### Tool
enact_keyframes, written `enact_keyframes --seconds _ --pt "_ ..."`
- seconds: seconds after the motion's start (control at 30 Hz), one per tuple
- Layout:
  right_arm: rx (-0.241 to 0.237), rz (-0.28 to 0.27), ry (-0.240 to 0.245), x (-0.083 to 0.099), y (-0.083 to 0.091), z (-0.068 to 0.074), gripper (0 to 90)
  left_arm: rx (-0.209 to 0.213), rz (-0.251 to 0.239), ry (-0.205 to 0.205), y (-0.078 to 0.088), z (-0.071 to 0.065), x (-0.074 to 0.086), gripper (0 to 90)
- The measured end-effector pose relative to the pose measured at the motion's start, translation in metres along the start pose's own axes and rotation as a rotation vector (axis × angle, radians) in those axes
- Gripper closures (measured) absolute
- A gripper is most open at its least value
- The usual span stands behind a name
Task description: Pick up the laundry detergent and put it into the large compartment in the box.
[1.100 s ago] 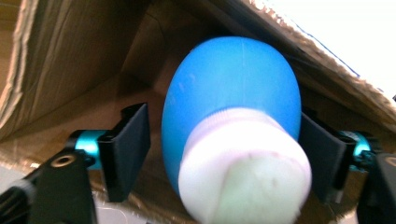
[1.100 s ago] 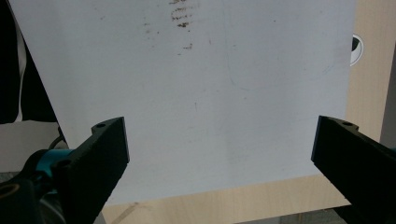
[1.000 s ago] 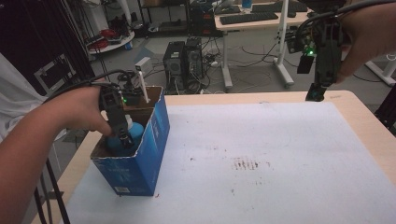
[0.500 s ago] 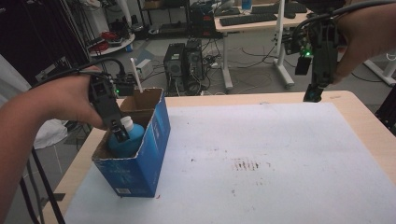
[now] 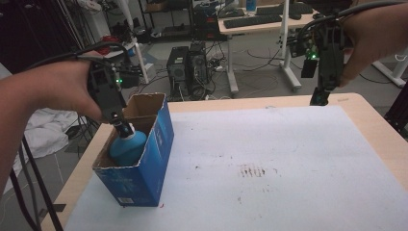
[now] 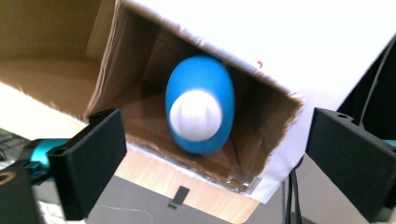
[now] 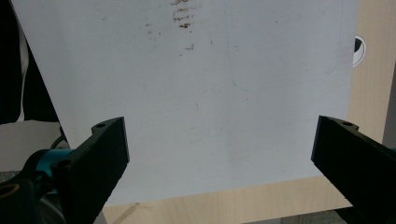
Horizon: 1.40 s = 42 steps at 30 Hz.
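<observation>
No legible text, brand, number or sign anywhere. The blue box (image 5: pixel 144 163) below the left fingers carries a small pale label patch low on its front face, too blurred to read. The bottle's white cap (image 6: pixel 195 115) is unmarked.

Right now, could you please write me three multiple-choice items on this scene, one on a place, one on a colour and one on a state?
1. Where is the blue bottle?
A. inside the open cardboard box
B. on the white mat
C. between the right gripper's jaws

2. What colour is the bottle's cap?
A. red
B. white
C. black

3. How do the left gripper's jaws stand?
A. shut on the bottle
B. shut on the box wall
C. open, holding nothing

Answers:
1 A: the box walls surround the bottle in the high view.
2 B: the left gripper view shows a white cap on the blue body.
3 C: the jaws stand wide apart above the bottle, having just been opening.
</observation>
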State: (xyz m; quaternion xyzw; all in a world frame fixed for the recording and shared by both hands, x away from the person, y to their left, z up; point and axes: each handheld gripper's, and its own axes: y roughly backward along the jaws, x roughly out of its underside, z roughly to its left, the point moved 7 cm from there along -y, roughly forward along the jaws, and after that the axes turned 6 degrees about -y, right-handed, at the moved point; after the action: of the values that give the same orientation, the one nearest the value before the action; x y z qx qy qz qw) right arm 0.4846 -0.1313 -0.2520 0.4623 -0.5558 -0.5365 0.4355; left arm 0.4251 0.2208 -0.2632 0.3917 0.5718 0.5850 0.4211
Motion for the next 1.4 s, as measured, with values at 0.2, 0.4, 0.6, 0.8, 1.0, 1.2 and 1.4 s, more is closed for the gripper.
enact_keyframes --seconds 0.2,0.4,0.6,0.8,1.0,1.2,1.4 --pt "0.002 0.001 0.006 -0.001 0.0 0.004 3.1 -0.004 0.016 -0.086 0.011 -0.011 -0.029 1.6" --pt "0.005 -0.003 0.025 -0.002 0.002 0.008 3.1 0.012 0.009 -0.192 0.009 -0.027 -0.063 1.6" --pt "0.007 0.001 0.024 -0.002 0.004 0.014 3.1 0.037 0.014 -0.265 -0.007 -0.039 -0.083 1.6" --pt "0.011 0.004 0.032 -0.003 0.006 0.021 3.1 0.062 -0.01 -0.308 -0.029 -0.046 -0.101 1.6" --pt "0.011 0.007 0.026 -0.003 0.004 0.023 3.1 0.07 -0.007 -0.301 -0.047 -0.043 -0.107 1.6" --pt "0.009 0.014 0.018 -0.002 0.001 0.029 3.1 0.075 -0.008 -0.289 -0.059 -0.041 -0.109 1.7" --pt "0.009 -0.001 0.023 -0.002 0.003 0.027 3.1 0.091 -0.01 -0.305 -0.063 -0.044 -0.113 1.7"
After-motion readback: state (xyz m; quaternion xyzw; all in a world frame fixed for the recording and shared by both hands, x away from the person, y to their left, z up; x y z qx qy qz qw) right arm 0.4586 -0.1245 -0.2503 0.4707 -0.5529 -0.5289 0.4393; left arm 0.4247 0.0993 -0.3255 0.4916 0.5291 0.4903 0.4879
